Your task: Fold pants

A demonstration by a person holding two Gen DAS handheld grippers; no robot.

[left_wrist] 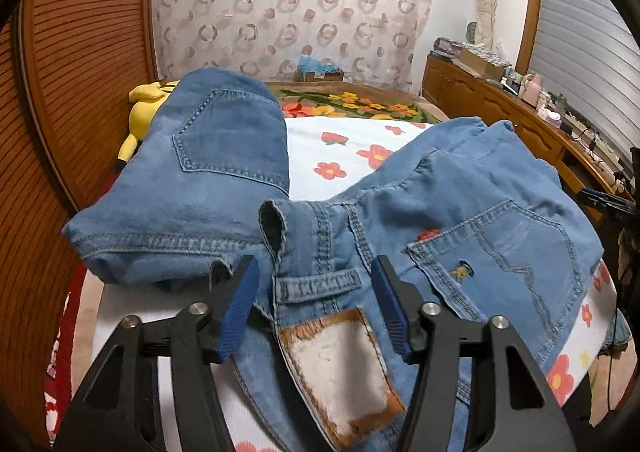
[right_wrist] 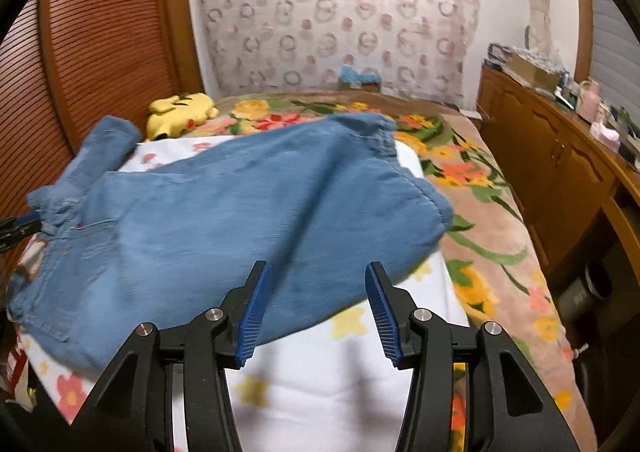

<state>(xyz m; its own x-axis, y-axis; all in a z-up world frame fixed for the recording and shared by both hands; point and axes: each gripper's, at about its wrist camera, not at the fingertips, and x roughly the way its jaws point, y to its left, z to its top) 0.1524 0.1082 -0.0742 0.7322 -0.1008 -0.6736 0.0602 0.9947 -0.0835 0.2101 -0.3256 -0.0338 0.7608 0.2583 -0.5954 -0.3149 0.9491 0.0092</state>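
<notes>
Fingers astride jeans waistband edge

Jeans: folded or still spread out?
Partly folded: the jeans lie doubled on the white floral sheet, seat end bunched, not a neat stack.

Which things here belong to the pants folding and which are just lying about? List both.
For the job:
- blue jeans
- white flowered sheet under them

Lying about:
- yellow plush toy
- flowered blanket
- clutter on the wooden dresser
</notes>
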